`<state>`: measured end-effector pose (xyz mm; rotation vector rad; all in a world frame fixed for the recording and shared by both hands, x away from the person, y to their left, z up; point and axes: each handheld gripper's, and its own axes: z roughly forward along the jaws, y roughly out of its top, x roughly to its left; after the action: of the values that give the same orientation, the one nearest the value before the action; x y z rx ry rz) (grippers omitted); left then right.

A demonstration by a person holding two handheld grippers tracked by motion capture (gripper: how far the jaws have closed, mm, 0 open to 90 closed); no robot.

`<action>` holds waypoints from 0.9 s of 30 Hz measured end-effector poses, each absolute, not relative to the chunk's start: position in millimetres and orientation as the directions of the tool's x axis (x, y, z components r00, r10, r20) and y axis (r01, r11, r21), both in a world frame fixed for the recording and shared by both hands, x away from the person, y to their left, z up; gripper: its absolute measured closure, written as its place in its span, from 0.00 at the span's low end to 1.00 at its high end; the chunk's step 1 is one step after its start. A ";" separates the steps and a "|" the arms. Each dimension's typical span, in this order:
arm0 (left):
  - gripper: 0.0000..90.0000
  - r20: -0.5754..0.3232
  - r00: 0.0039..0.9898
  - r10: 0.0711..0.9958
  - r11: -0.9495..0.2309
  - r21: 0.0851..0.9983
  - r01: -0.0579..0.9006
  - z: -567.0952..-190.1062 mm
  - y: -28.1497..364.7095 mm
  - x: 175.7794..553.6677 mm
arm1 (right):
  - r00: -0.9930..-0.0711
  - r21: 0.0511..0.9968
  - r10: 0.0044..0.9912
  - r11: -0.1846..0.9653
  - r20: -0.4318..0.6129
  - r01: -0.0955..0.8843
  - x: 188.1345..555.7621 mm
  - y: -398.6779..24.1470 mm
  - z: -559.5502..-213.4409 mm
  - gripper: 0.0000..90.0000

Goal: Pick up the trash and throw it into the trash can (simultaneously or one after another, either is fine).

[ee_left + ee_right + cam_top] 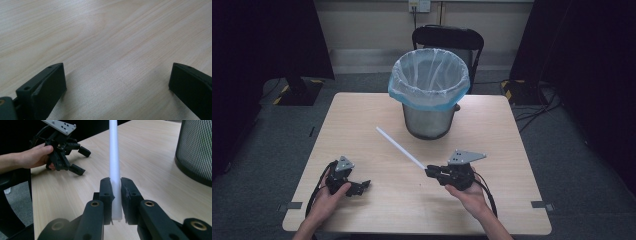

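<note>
Right gripper [116,192] clamped on white tube [114,157] at near end only; left gripper [357,188] agape, empty; risks pivoting, missing bin [430,107].

Lab-like recording room: bare wooden table [362,115], lined bin [430,92] near far edge, black curtains [267,35], grey carpet [257,150], taped stand base [298,92], folding chair [448,39].

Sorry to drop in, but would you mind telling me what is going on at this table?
A person works two handheld grippers at a wooden table. The right gripper is shut on one end of a white tube, which slants up toward a lined bin at the far side. The left gripper sits open over the table, holding nothing.
</note>
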<state>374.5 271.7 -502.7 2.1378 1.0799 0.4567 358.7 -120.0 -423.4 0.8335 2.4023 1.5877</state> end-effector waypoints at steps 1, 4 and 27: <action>0.01 0.004 0.593 0.805 -0.418 0.713 0.563 -502.6 271.8 374.5 | -0.838 0.886 0.516 0.287 0.177 0.364 359.3 -119.0 -422.2 0.89; 0.01 0.003 0.592 0.806 -0.417 0.713 0.564 -502.7 271.7 374.5 | -0.845 0.892 0.506 0.283 0.173 0.352 360.2 -116.5 -418.1 0.89; 0.01 0.003 0.593 0.805 -0.417 0.713 0.563 -502.7 271.7 374.5 | -0.877 0.931 0.459 0.239 0.140 0.274 372.3 -100.2 -378.5 0.89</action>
<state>374.5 271.7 -502.7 2.1381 1.0793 0.4559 372.3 -100.2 -378.5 0.7000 2.3401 1.7052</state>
